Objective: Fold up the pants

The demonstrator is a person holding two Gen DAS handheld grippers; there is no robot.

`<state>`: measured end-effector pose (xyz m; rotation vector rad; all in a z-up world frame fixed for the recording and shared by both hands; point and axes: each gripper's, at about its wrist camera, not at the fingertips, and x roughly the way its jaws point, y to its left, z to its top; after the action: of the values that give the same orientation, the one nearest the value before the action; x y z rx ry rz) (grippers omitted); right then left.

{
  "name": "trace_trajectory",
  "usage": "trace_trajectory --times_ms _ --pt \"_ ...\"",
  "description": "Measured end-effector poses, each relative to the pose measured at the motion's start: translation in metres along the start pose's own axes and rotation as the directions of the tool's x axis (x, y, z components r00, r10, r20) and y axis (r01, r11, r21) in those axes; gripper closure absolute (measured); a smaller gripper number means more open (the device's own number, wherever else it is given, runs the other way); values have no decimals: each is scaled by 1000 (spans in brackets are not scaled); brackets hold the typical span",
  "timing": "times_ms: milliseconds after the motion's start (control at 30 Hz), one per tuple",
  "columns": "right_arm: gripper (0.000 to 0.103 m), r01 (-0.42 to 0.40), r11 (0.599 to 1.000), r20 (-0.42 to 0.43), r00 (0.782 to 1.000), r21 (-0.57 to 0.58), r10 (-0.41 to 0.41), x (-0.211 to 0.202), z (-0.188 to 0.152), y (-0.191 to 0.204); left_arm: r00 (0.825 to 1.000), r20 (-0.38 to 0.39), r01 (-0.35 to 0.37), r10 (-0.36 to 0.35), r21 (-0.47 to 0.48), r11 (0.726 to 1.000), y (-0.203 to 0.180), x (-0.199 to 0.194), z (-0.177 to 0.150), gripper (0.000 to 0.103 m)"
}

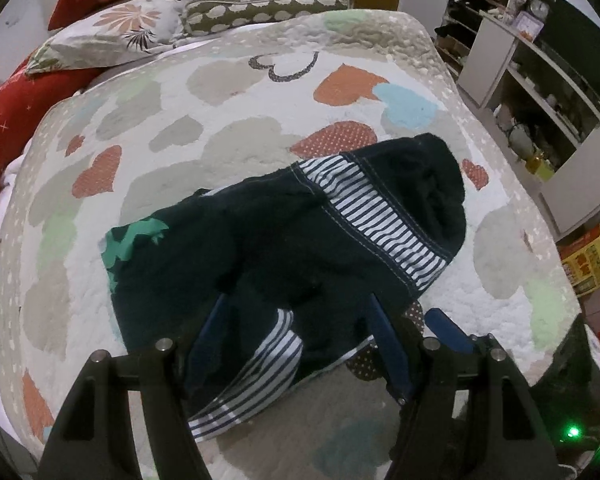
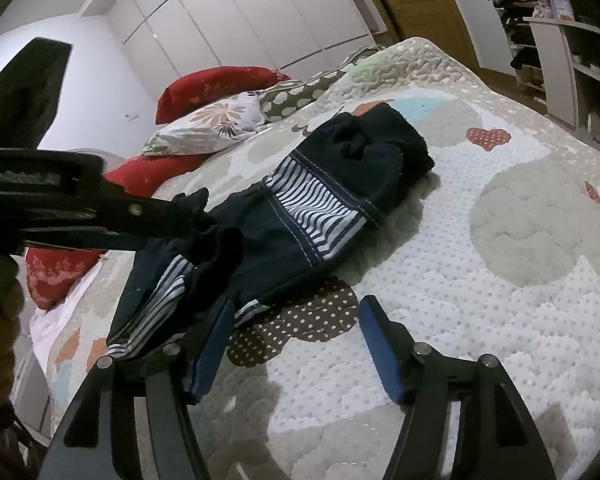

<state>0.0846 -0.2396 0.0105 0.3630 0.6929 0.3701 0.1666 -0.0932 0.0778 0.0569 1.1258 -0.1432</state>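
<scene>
Dark navy pants (image 1: 284, 240) with blue-white striped bands and a green print lie bunched on the quilted bed (image 1: 220, 128). My left gripper (image 1: 300, 344) stands open over their near edge, with dark cloth and a striped band lying between its blue fingers (image 1: 388, 348). In the right wrist view the pants (image 2: 300, 208) stretch from the left gripper's black body (image 2: 100, 216) toward the bed's middle. My right gripper (image 2: 296, 340) is open and empty, its left finger (image 2: 212, 352) beside the pants' near hem, its right finger over bare quilt.
Red, floral and spotted pillows (image 1: 148, 28) lie at the bed's far end. Shelves (image 1: 540, 92) and a yellow box (image 1: 588, 264) stand beside the bed on the right. White wardrobes (image 2: 228, 32) line the far wall.
</scene>
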Motion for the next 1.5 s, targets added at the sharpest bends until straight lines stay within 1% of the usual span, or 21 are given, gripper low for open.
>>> trace_trajectory --times_ms 133,200,267,367,567,767,867,967,1033,1133,1500 --pt "34 4 1000 -13 1000 2 -4 1 2 1 1000 1 -28 28 -21 999 9 11 -1 33" --pt "34 10 1000 -15 1000 -2 -10 1 2 2 999 -14 -35 34 -45 998 17 19 -3 33" --pt "34 19 1000 -16 1000 -9 -20 2 2 4 998 -50 -26 23 -73 997 28 30 -7 33" --pt "32 33 999 -15 999 -23 -33 3 1 7 995 -97 1 -10 -91 996 37 43 -12 29" --pt "30 59 997 -14 998 -54 -59 5 0 12 997 -71 -8 2 -79 997 32 31 -19 28" --pt "30 59 997 -14 998 -55 -60 5 0 13 999 3 -34 34 -37 999 25 3 -20 28" --pt "30 62 996 -14 998 -57 -63 5 0 13 996 56 -70 70 -8 998 20 -14 -25 28" --pt "30 64 996 -15 998 -58 -65 6 1 13 986 109 -128 124 31 991 12 -27 -31 28" --pt "29 67 996 -16 998 -60 -68 6 1 14 982 123 -150 144 44 988 10 -29 -32 28" --pt "29 72 995 -16 997 -64 -73 6 0 14 979 131 -168 159 59 984 8 -30 -33 28" --pt "27 83 994 -20 996 -77 -85 8 0 16 967 138 -225 216 57 973 10 -28 -36 28"
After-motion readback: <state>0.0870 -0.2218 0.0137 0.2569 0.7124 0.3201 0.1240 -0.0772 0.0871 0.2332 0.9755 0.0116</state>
